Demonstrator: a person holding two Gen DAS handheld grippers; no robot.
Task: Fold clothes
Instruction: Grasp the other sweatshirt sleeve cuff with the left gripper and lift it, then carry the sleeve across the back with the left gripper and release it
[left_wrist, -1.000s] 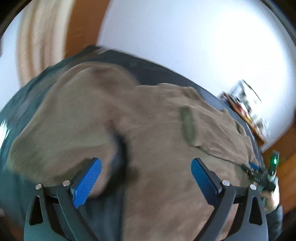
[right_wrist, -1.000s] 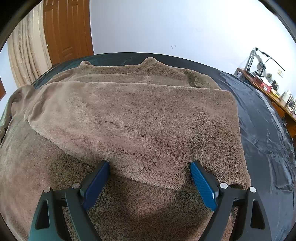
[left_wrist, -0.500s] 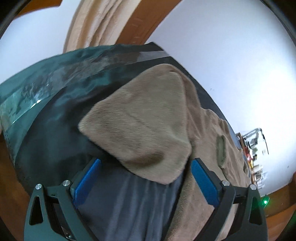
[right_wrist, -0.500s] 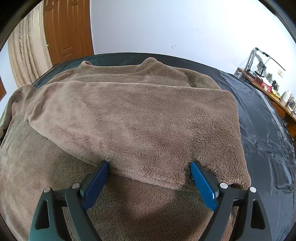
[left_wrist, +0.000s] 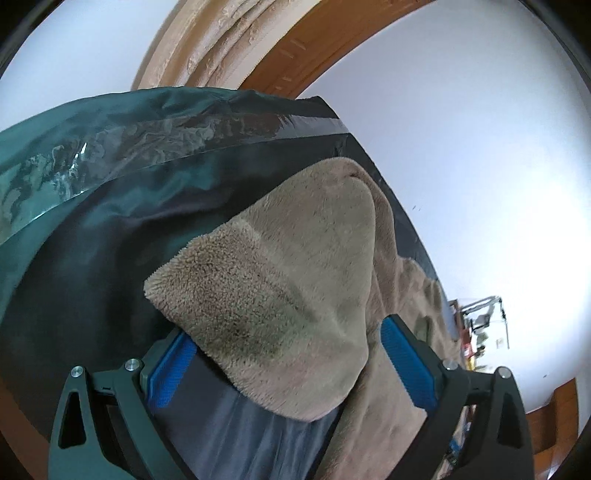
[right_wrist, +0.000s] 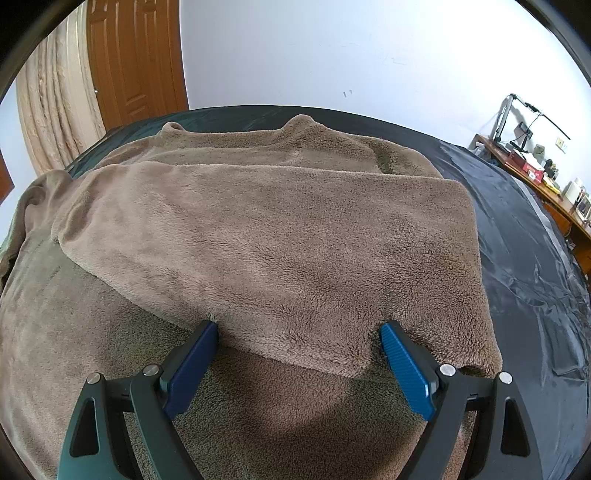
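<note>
The left claw (left_wrist: 284, 365) is closing around the fleece garment's (right_wrist: 280, 236) cuff (left_wrist: 266, 314) without pinching it, while the right claw (right_wrist: 299, 354) is gaping wide over its folded edge.

Bed (right_wrist: 517, 236) covered by a dark, glossy sheet (left_wrist: 110, 236), teal to near black, creased and shiny along the right side. Strip of clear plastic film (left_wrist: 147, 144) stretched along the far edge in the left wrist view. Directly on the sheet: one brown fleece garment (right_wrist: 280, 236), spread flat across most of the surface. Sleeve (left_wrist: 280, 288) lying on bare sheet at one side. Broad panel folded over the garment body. Bare sheet showing right of it.
</note>
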